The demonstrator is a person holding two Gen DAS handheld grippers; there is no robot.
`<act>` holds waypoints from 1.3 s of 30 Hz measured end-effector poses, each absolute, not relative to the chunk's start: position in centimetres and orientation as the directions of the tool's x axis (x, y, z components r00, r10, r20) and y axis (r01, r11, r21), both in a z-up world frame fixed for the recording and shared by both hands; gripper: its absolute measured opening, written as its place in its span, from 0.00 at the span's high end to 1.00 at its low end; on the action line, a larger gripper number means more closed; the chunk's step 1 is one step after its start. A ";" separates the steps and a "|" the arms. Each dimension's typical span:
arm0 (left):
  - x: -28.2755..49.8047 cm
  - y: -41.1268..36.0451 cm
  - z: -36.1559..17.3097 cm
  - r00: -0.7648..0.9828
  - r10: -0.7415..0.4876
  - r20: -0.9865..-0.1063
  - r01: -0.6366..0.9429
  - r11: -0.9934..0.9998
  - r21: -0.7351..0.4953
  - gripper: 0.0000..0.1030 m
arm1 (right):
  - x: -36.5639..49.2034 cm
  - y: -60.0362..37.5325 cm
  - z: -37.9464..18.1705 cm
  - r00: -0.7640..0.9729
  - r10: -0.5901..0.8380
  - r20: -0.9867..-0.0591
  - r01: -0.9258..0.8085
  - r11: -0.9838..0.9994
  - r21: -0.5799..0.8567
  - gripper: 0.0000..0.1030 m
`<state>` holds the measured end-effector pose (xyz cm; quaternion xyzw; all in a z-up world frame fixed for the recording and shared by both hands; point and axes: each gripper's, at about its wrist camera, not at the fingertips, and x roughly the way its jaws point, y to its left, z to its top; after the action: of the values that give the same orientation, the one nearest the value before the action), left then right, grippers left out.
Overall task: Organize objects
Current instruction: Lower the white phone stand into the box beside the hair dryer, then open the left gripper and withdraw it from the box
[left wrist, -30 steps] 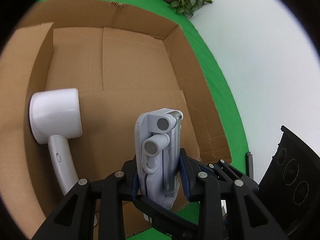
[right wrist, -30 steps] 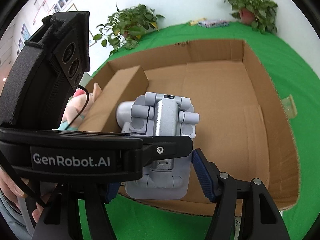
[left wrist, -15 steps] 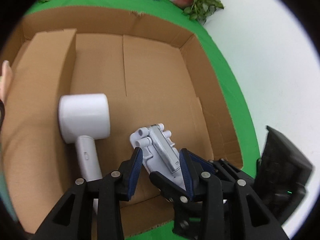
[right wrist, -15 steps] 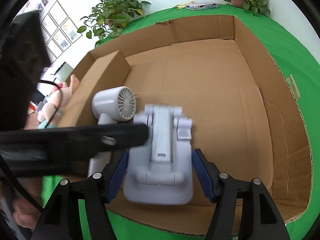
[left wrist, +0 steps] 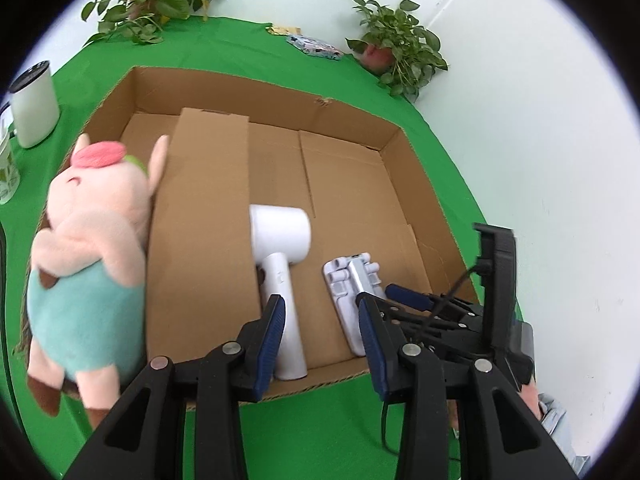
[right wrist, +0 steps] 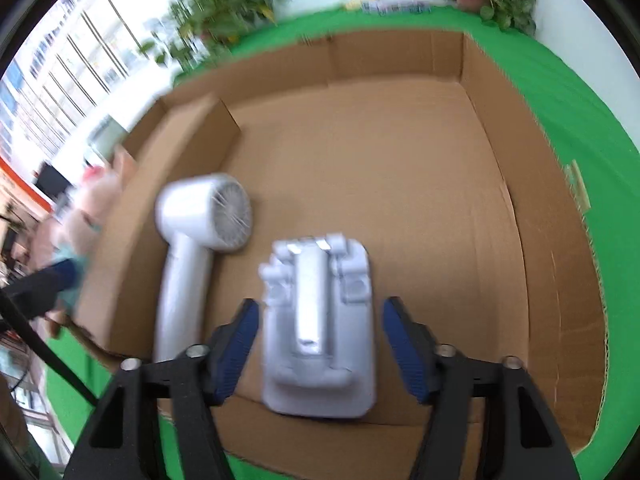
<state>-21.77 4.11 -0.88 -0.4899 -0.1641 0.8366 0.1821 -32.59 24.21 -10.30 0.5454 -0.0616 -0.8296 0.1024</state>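
Right gripper (right wrist: 316, 346): blue-padded fingers spread wide, gripping nothing. Directly between and just ahead of them lies the pale grey folding plastic stand (right wrist: 320, 332), flat on the floor of the shallow brown cardboard box (right wrist: 540, 240); small gaps show on both sides, pads not touching. Right wrist view is motion-blurred, so exact clearance is uncertain.

Left gripper (left wrist: 320, 340): also spread and empty, hovering above the box's near wall. Ahead and between its fingers are the handle of the white plastic hair dryer (left wrist: 280, 248) and, to its right, the same stand. Dryer and stand lie side by side, close but apart.

Further left of the left gripper: an upright cardboard divider flap (left wrist: 204, 216), then the pink plush pig in teal shorts (left wrist: 88, 256) leaning at the box's outer left side, not in the box. A white mug (left wrist: 34, 108) stands well beyond on the green cloth (left wrist: 320, 432).

Risks, as judged:
- A finger could nudge the stand against the dryer on withdrawal.
- Reaching for the pig could catch the loose divider flap.
- The soft pig may slump and slip from a shallow grip.
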 end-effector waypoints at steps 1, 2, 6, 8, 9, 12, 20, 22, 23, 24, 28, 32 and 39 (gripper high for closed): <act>-21.5 3.7 -1.0 -0.456 0.466 -0.758 -0.139 -0.879 -0.457 0.64 | -32.6 24.1 -10.7 -0.366 -0.221 -0.904 0.101 -0.975 0.197 0.58; -21.4 3.5 -1.0 -0.458 0.467 -0.756 -0.136 -0.878 -0.459 0.64 | -32.4 23.8 -10.8 -0.371 -0.204 -0.906 0.105 -0.978 0.178 0.58; -20.2 1.8 -1.8 -0.459 0.475 -0.751 -0.128 -0.871 -0.473 0.64 | -32.1 22.8 -10.5 -0.377 -0.172 -0.910 0.089 -0.985 0.150 0.59; -19.9 1.7 -1.9 -0.462 0.480 -0.746 -0.128 -0.868 -0.479 0.64 | -32.3 22.3 -10.5 -0.374 -0.166 -0.912 0.073 -0.986 0.150 0.59; -19.5 1.5 -1.8 -0.464 0.483 -0.743 -0.129 -0.866 -0.483 0.64 | -32.4 22.0 -10.4 -0.371 -0.166 -0.913 0.062 -0.986 0.154 0.59; -19.2 0.8 -2.0 -0.465 0.496 -0.733 -0.132 -0.858 -0.496 0.64 | -32.5 21.4 -10.4 -0.368 -0.174 -0.913 0.031 -0.984 0.176 0.59; -18.8 0.0 -2.2 -0.474 0.519 -0.712 -0.146 -0.843 -0.517 0.64 | -32.2 19.1 -10.5 -0.370 -0.157 -0.916 -0.027 -0.983 0.180 0.59; -18.6 -0.2 -2.3 -0.474 0.521 -0.710 -0.148 -0.842 -0.519 0.64 | -32.0 18.4 -10.4 -0.372 -0.145 -0.917 -0.028 -0.985 0.167 0.59; -18.6 -0.2 -2.4 -0.475 0.521 -0.709 -0.150 -0.842 -0.518 0.64 | -31.9 18.3 -10.4 -0.373 -0.141 -0.917 -0.037 -0.985 0.167 0.59; -18.5 -0.2 -2.4 -0.474 0.519 -0.711 -0.150 -0.844 -0.515 0.64 | -31.8 18.3 -10.4 -0.375 -0.142 -0.916 -0.048 -0.984 0.172 0.59; -18.1 -0.2 -2.6 -0.473 0.515 -0.715 -0.148 -0.846 -0.512 0.64 | -31.6 18.7 -10.4 -0.378 -0.153 -0.913 -0.061 -0.980 0.189 0.59; -17.9 0.0 -2.4 -0.480 0.504 -0.718 -0.157 -0.854 -0.495 0.64 | -31.4 19.1 -10.2 -0.373 -0.193 -0.908 -0.078 -0.968 0.238 0.56; -16.4 1.5 -0.4 -0.565 0.419 -0.711 -0.193 -0.905 -0.379 0.60 | -28.6 20.7 -6.5 -0.506 -0.227 -0.832 -0.021 -0.961 0.274 0.14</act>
<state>-16.39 1.46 -0.42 -0.4325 -0.1302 0.8749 0.1749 -28.64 20.67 -6.53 0.4935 -0.1253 -0.8586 0.0600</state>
